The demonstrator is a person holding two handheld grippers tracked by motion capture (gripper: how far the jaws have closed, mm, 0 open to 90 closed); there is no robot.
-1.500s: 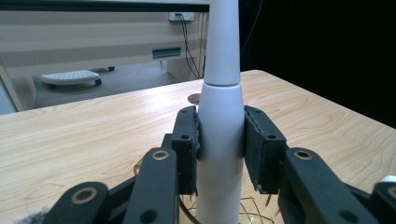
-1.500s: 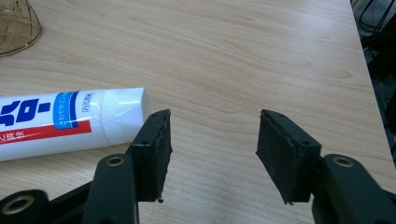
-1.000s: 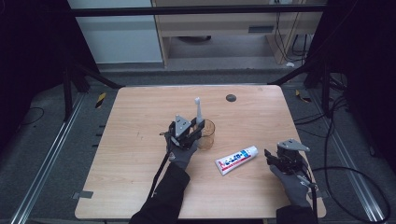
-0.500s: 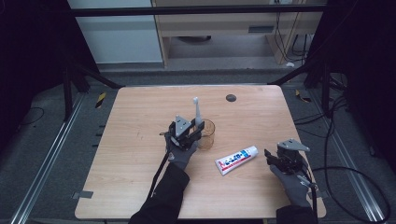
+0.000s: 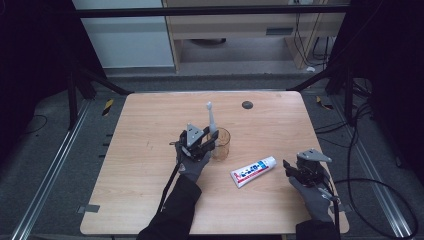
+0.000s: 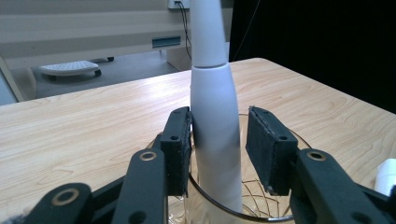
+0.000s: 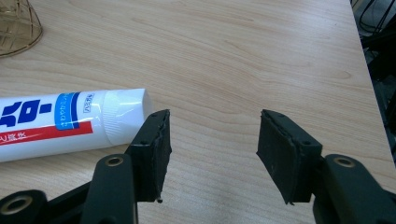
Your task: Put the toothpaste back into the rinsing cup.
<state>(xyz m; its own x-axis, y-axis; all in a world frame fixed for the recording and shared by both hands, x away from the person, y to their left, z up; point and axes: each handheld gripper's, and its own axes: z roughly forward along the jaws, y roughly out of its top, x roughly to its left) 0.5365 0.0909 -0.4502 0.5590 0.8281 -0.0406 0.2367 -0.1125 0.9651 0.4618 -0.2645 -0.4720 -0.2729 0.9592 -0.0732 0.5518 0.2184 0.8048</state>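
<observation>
A white electric toothbrush (image 5: 211, 119) stands upright in a clear amber glass (image 5: 222, 146) near the table's middle. My left gripper (image 5: 210, 142) reaches over the glass's near rim (image 6: 299, 139). The toothbrush handle (image 6: 215, 116) stands between its jaws, which have just been opening. The left pad is at the handle and the right pad stands off it with a gap. A white toothpaste tube (image 5: 253, 171) with red and blue print lies to the right. My right gripper (image 5: 291, 169) rests low by the tube's cap end (image 7: 126, 114), open (image 7: 212, 140), with bare table between its pads.
A small dark round disc (image 5: 247, 104) lies at the far side of the wooden table (image 5: 140, 200). The table's right edge (image 7: 369, 70) runs close beside the right gripper. Cables trail from both hands toward the near edge. The glass's base (image 7: 16, 23) stands beyond the tube.
The toothbrush's top has shifted slightly to the left. Both hands have stayed where they were.
</observation>
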